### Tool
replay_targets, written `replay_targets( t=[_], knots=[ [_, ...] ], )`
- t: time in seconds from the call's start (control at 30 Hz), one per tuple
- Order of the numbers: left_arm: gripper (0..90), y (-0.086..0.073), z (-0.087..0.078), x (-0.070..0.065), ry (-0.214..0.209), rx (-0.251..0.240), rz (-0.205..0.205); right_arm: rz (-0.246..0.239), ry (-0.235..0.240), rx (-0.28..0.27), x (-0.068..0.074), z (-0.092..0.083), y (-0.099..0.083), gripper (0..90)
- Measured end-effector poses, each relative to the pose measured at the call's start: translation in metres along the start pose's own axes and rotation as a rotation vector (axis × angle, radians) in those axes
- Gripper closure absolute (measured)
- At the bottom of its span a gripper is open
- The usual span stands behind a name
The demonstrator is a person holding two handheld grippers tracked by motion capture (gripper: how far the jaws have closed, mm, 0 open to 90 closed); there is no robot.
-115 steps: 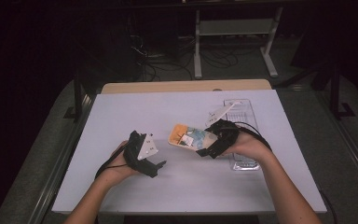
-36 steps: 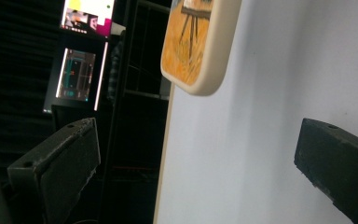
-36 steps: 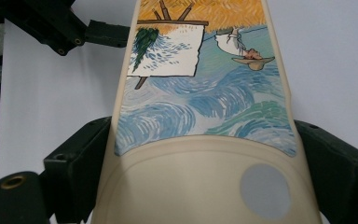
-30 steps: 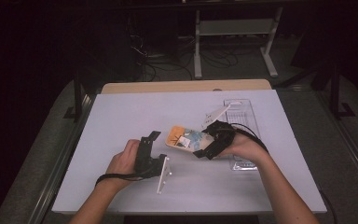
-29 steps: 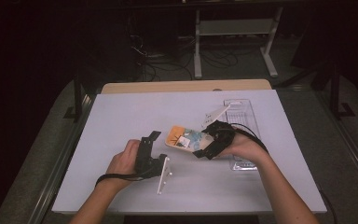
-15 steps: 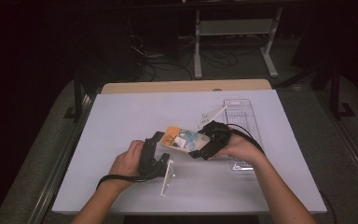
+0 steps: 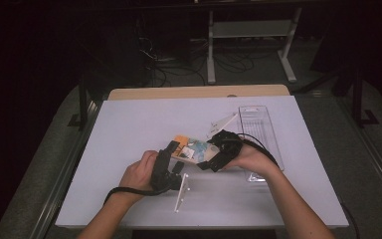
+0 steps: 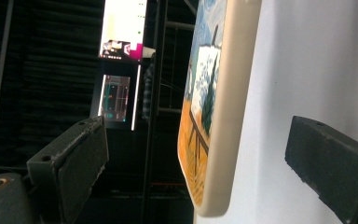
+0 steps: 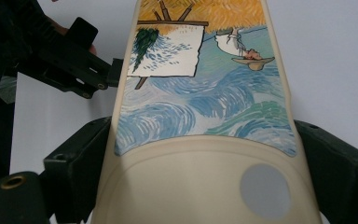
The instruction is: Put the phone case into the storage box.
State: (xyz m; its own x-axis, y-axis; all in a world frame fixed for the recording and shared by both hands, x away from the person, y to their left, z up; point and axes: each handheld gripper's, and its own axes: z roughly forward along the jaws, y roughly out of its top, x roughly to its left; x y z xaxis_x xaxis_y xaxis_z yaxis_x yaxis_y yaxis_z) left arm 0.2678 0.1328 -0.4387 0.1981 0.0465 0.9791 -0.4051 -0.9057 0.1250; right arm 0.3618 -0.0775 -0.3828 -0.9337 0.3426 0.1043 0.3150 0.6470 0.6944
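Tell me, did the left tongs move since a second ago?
Yes. The left tongs went up the white table toward the painted phone case, jaws just closing slightly around its end.

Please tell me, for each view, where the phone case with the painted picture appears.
High view: the phone case is at table centre, between both grippers.
Left gripper view: its edge runs top to bottom, centre.
Right gripper view: it fills the middle, between the black fingers.
Shared landmark: the painted easel on the case.
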Motion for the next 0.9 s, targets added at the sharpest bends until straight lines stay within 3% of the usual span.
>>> replay_targets(
  t=[0.03,0.17,0.2,0.3,0.67,0.9],
  knots=[
    [6.4,0.0003,0.001,-0.0015,0.006,-0.011,-0.008,-0.006,-0.001,0.001,0.0001,0.0006,0.0003,10.1],
    [13.7,0.0016,0.0005,-0.0026,0.018,-0.011,0.025,-0.007,0.004,-0.005,0.0021,0.0028,0.0018,10.0],
    [13.8,0.0019,0.0007,-0.0026,0.019,-0.014,0.025,0.012,0.006,0.002,0.0042,0.0027,0.0024,10.1],
    [15.6,0.0022,0.0014,-0.0042,0.032,-0.019,0.031,-0.014,0.004,-0.006,0.0039,0.0045,0.0028,10.0],
    [31.3,0.0037,0.0009,-0.0054,0.046,-0.01,0.053,-0.004,0.003,-0.005,0.006,0.0052,0.0037,10.0],
    [35.8,0.0061,0.0011,-0.0058,0.071,-0.002,0.065,-0.007,-0.008,-0.009,0.0054,0.0061,0.004,10.0]
  ],
)
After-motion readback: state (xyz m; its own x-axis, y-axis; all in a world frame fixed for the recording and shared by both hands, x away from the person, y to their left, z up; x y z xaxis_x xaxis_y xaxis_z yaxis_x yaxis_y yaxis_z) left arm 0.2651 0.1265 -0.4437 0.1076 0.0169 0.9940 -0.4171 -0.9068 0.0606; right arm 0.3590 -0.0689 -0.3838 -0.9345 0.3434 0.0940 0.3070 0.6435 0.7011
